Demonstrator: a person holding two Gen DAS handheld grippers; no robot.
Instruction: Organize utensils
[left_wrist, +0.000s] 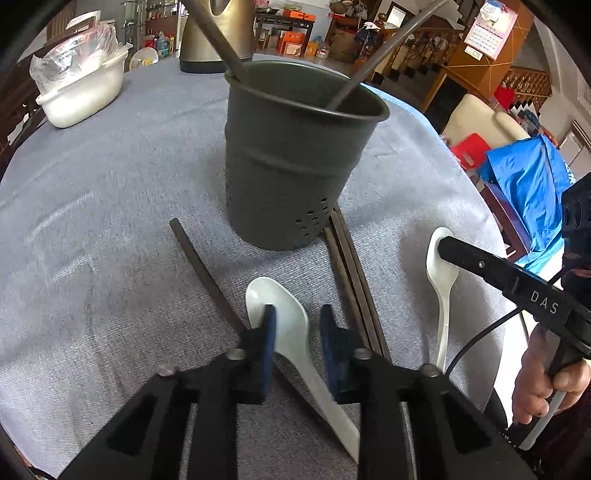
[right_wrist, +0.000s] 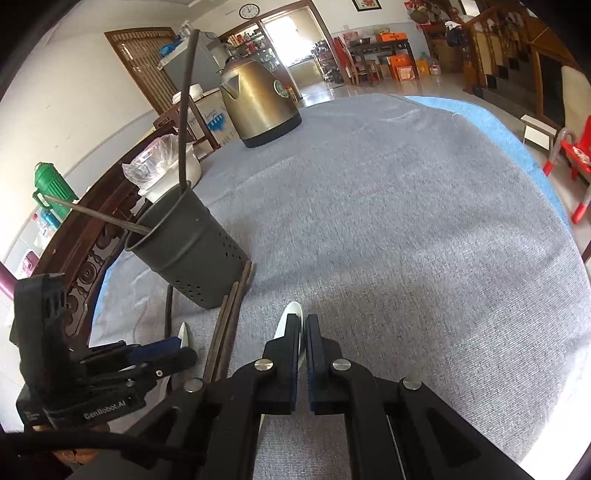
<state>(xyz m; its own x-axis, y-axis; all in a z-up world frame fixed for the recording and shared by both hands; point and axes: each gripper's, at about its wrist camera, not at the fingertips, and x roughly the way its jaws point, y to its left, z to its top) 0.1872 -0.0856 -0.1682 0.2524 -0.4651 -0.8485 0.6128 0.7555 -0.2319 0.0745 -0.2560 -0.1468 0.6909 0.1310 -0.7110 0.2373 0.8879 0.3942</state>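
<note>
A: What does the left gripper (left_wrist: 297, 325) hold?
B: Nothing firmly. Its jaws stand slightly apart, straddling the neck of a white spoon (left_wrist: 291, 332) that lies on the grey tablecloth (left_wrist: 110, 229); whether the blue pads (left_wrist: 269, 328) touch the spoon cannot be told.

A: And the right gripper (right_wrist: 303, 332)?
B: Its jaws are pressed nearly together over a second white spoon (right_wrist: 290, 314), which shows between and beyond the tips; whether it is pinched cannot be told.

A: Where are the other utensils?
B: A dark metal cup (left_wrist: 291, 158) stands upright at the table's middle with two chopsticks (left_wrist: 384, 51) leaning inside. A bundle of chopsticks (left_wrist: 351, 273) lies against its base; a single one (left_wrist: 207, 277) lies to the left.

A: Background?
B: A kettle (right_wrist: 258, 103) and a white tub (left_wrist: 81, 96).
</note>
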